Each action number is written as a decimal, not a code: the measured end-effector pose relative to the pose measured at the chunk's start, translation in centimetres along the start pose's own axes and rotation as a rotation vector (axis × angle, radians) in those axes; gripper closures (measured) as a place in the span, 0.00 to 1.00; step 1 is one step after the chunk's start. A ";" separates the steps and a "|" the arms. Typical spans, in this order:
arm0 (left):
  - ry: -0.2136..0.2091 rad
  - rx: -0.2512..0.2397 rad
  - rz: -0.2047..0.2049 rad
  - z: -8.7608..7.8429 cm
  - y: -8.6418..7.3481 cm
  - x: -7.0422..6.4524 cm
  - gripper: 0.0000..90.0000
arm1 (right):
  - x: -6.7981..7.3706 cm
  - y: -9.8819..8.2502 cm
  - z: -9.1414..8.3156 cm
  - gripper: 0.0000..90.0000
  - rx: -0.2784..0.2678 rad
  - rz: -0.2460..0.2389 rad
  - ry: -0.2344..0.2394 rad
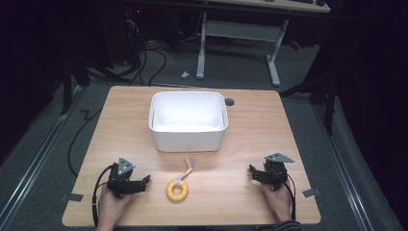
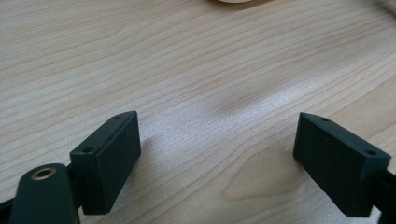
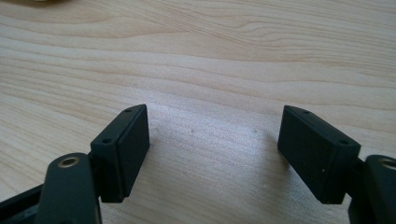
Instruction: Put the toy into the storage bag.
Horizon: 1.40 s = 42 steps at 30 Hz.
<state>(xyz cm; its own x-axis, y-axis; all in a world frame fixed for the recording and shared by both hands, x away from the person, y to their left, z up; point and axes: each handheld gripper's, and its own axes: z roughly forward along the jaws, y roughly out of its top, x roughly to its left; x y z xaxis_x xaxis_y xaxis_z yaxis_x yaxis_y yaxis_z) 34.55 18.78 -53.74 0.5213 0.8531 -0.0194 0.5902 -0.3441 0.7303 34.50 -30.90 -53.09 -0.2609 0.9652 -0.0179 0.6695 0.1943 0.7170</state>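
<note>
Yellow ring toy with rope tail lies on desk, at 6 o'clock of white bin, between hands. Left gripper and right gripper rest low on desk, fingers wide, nothing between. Likely staged for pickup into bin.

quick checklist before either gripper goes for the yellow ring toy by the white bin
1. Left gripper jaws open, nothing between them: ok.
2. Right gripper jaws open, nothing between them: ok.
3. Yellow ring toy lies flat on the table between the grippers, untouched: ok.
4. White bin upright behind the toy, top open: ok.
5. Bin free of other things: cannot tell, its near inner wall is hidden.
6. Toy's cord tail clear of the bin: ok.
</note>
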 end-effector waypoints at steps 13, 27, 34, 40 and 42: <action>-0.023 0.048 0.014 -0.2 1.1 -0.1 0.28 | 0.1 0.0 0.0 0.28 0.000 0.006 -0.008; -0.058 0.048 0.029 -1.7 1.6 -0.7 0.34 | 0.1 0.0 -0.1 0.29 -0.002 0.002 -0.003; -0.077 0.033 0.046 -2.3 1.7 -1.2 0.38 | 0.1 0.0 -0.1 0.29 -0.002 0.002 -0.004; -0.100 0.046 0.064 -2.6 2.1 -1.7 0.40 | 0.1 -0.1 -0.1 0.30 -0.002 0.002 -0.003; -0.112 0.046 0.068 -2.7 2.2 -2.0 0.41 | 0.1 -0.1 -0.1 0.30 -0.003 -0.001 -0.002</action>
<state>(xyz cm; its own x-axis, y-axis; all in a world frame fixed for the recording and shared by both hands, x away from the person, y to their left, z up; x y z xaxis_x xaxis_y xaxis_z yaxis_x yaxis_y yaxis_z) 33.14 17.43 -50.27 0.6254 0.7788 -0.0489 0.5773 -0.4196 0.7005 34.39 -30.82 -53.09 -0.2608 0.9652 -0.0200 0.6670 0.1951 0.7191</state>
